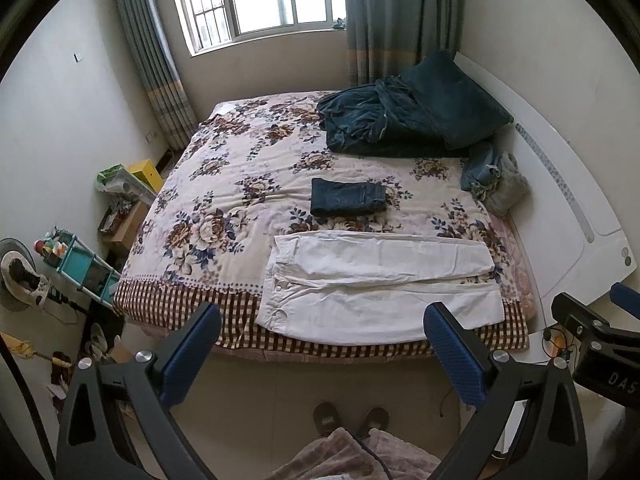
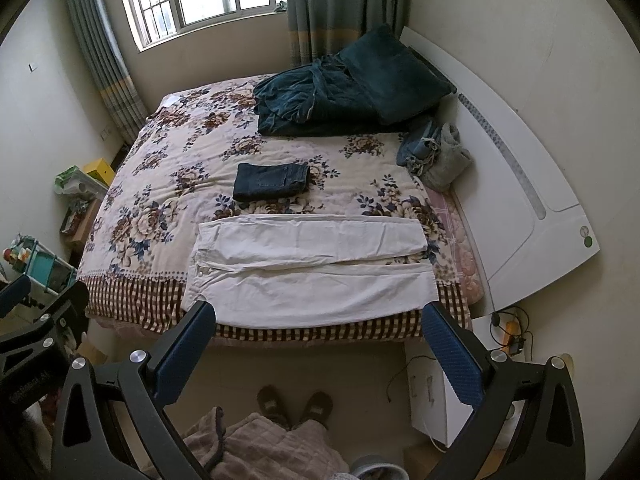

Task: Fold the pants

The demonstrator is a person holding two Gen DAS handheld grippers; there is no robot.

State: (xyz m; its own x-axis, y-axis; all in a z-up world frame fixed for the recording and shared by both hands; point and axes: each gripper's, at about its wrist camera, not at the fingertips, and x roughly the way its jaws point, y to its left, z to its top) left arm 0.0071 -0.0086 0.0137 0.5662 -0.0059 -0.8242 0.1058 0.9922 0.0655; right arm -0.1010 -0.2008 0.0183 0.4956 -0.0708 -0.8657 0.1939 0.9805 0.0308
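White pants (image 1: pixel 376 284) lie flat near the front edge of the bed, waistband to the left, legs running right; they also show in the right wrist view (image 2: pixel 308 268). My left gripper (image 1: pixel 324 344) is open and empty, held back from the bed above the floor. My right gripper (image 2: pixel 320 340) is open and empty too, just short of the bed's edge. The right gripper's body shows at the right edge of the left wrist view (image 1: pixel 592 340).
The bed (image 1: pixel 224 208) has a floral cover. Folded dark jeans (image 1: pixel 348 197) lie behind the white pants. A dark green blanket (image 1: pixel 400 120) and a denim and grey clothes pile (image 1: pixel 496 180) lie by the white headboard (image 1: pixel 572 200). A teal cart (image 1: pixel 80 264) stands left. Slippered feet (image 1: pixel 352 420) stand below.
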